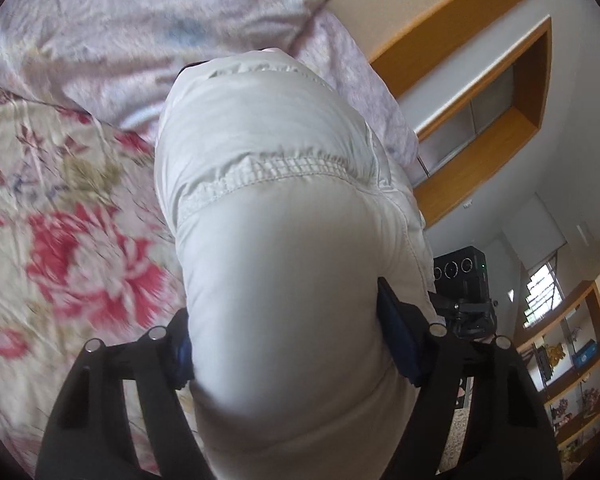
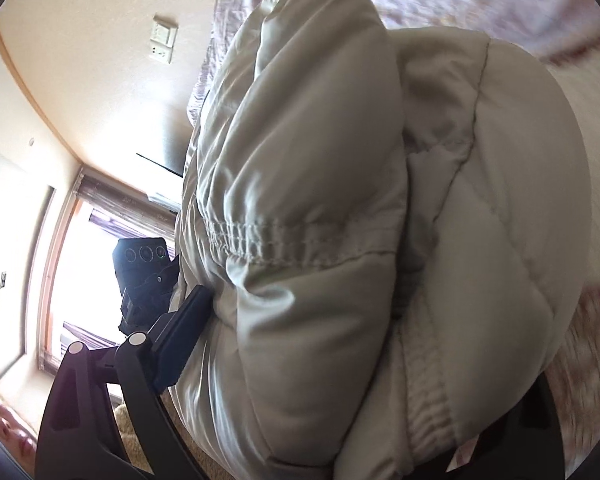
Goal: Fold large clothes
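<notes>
Your left gripper point(image 1: 296, 336) has the puffy white jacket point(image 1: 284, 184) bulging between its jaws, both blue pads point(image 1: 396, 332) pressed into the padding: a grip. The jacket runs forward from the fingers over the floral bedspread point(image 1: 60, 216). Your right gripper point(image 2: 308, 320) is buried in the same jacket point(image 2: 320, 200); one pad point(image 2: 184, 332) touches it, the other is hidden, so grip cannot be told. Fabric: smooth, quilted, with a gathered elastic seam point(image 2: 268, 240). A lilac pillow point(image 1: 140, 28) lies beyond.
</notes>
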The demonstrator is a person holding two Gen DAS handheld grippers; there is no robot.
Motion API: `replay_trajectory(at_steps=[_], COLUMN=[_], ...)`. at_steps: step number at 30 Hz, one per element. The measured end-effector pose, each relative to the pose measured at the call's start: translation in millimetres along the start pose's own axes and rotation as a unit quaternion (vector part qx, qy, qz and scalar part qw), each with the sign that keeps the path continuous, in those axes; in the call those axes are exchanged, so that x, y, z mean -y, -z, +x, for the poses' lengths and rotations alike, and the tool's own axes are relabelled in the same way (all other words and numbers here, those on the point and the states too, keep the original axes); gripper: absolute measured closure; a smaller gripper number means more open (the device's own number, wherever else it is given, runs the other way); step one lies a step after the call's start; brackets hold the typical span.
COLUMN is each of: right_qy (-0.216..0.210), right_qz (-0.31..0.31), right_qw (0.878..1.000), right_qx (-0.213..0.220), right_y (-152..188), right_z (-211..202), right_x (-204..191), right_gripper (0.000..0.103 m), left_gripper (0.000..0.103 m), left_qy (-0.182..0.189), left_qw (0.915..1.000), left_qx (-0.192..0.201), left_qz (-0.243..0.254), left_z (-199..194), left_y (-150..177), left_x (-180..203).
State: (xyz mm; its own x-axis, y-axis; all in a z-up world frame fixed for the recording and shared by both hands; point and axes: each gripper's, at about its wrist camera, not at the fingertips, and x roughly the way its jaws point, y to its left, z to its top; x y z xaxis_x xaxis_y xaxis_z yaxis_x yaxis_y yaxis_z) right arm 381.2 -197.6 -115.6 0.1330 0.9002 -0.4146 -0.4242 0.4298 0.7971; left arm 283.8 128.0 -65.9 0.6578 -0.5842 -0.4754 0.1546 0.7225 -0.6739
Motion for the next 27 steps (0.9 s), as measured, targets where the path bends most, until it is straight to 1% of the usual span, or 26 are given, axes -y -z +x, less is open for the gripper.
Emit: replay_trajectory(at_steps=[4, 8, 12, 13, 14, 17, 19, 22, 24, 26, 27], right_qy=[0.0, 0.012, 0.025, 0.029, 0.033, 0.036, 0.052, 0.099, 0.132, 0.164, 0.18], right_qz=[-0.005, 0.007, 0.01, 0.011, 0.015, 0.03, 0.034, 0.018, 0.002, -0.011, -0.021], right_qw=[1.0, 0.999, 0.999, 0.999, 0.999, 0.999, 0.998, 0.995, 0.99, 0.983, 0.977], right_qx=[-0.014, -0.033, -0.028, -0.026, -0.023, -0.015, -0.008, 0.015, 0.045, 0.085, 0.11], right_y=[-23, -38, -44, -43, -42, -29, -25, -12, -4, 2, 4], right_z=[34, 71, 86, 87, 87, 81, 76, 59, 35, 10, -4], right_x=[-4, 3, 10, 10, 12, 18, 19, -1, -16, -30, -40], right_gripper=[0.012, 0.013, 0.013, 0.012, 0.012, 0.007, 0.005, 0.005, 0.005, 0.005, 0.005], left_gripper=[0.029, 0.029, 0.028, 0.027, 0.024, 0.016, 0.013, 0.011, 0.011, 0.011, 0.009], left_qy=[-0.029, -0.065, -0.074, -0.08, -0.084, -0.103, -0.117, -0.143, -0.161, -0.188, -0.209], left_qw=[0.9994, 0.9974, 0.9966, 0.9962, 0.9958, 0.9943, 0.9927, 0.9896, 0.9868, 0.9815, 0.9763], left_qx=[0.018, 0.021, 0.026, 0.026, 0.024, 0.018, 0.018, 0.015, 0.019, 0.037, 0.052], left_qz=[-0.011, -0.023, -0.026, -0.024, -0.024, -0.024, -0.019, -0.013, -0.008, 0.007, 0.024], left_z=[-15, -18, -18, -16, -17, -10, -11, -20, -29, -40, -48], left_y=[-12, -19, -23, -23, -22, -20, -20, -19, -22, -24, -27], left_x=[-24, -56, -74, -77, -79, -81, -77, -71, -66, -59, -53])
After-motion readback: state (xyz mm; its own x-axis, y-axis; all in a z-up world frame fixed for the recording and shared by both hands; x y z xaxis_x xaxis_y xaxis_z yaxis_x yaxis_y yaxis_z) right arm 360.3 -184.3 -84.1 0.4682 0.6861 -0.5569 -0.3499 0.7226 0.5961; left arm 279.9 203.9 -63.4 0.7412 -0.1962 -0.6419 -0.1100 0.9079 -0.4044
